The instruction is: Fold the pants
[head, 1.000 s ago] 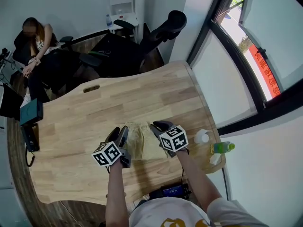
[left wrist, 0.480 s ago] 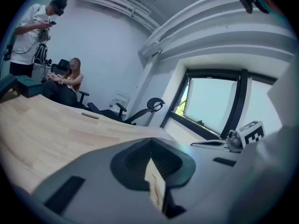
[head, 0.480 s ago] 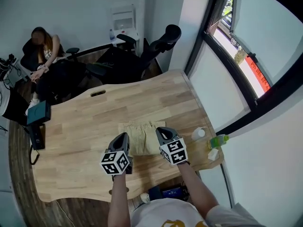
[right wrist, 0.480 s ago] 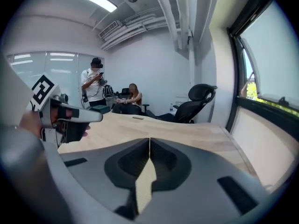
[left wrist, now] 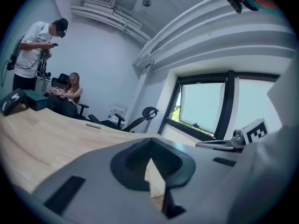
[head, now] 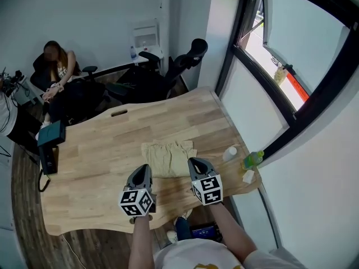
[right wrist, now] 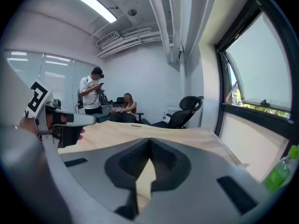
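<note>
The tan pants (head: 166,158) lie folded in a small flat bundle on the wooden table (head: 106,144), right of its middle. Both grippers hover close to the table's near edge, just short of the pants and not touching them. My left gripper (head: 142,171) is at the bundle's near left corner, my right gripper (head: 196,162) at its near right corner. In the left gripper view the left gripper (left wrist: 150,156) has its jaws shut with nothing held. The right gripper (right wrist: 149,149) is likewise shut and empty in the right gripper view.
A green bottle (head: 252,160), a white cup (head: 230,152) and a small white object (head: 248,176) stand at the table's right edge. Black devices (head: 50,134) sit at its left edge. Office chairs (head: 188,55), a seated person (head: 56,66) and a standing person (left wrist: 35,45) are beyond the table.
Both grippers have come off the pants' near edge, drawn back toward me and risen. Their jaws have closed. The pants stay folded on the table.
</note>
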Demonstrator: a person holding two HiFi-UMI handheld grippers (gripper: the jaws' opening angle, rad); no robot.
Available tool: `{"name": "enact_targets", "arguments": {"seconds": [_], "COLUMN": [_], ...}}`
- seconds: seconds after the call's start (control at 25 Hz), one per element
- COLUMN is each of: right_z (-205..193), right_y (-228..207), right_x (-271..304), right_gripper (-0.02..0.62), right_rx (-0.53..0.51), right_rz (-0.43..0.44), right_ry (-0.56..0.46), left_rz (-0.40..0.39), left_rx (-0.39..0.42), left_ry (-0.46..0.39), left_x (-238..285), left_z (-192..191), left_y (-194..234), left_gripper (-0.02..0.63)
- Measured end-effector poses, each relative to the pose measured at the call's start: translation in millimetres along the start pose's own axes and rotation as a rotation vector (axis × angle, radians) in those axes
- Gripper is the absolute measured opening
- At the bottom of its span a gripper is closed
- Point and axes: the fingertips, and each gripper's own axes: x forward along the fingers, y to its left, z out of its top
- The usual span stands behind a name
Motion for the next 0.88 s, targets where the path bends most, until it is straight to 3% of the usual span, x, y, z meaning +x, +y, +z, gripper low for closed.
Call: {"name": "enact_targets", "arguments": {"seconds": [0.24, 0.88], "right_z": [-8.0, -1.3], "right_y": [7.2, 7.2], "right_x": [-16.5, -28.2], "right_gripper": [0.005, 0.005], "right_rx": [-0.068, -0.068], "right_rz": [-0.018, -0.031], "right_ry": [0.011, -0.021], "left_rz": [0.004, 0.024], "left_rx": [0.032, 0.052], "left_ry": [0.008, -0.014], "left_x": [-21.4, -36.0], "left_z": [-7.6, -0.5], "left_y": [-7.1, -7.4], "left_gripper": [0.008, 0.007]}}
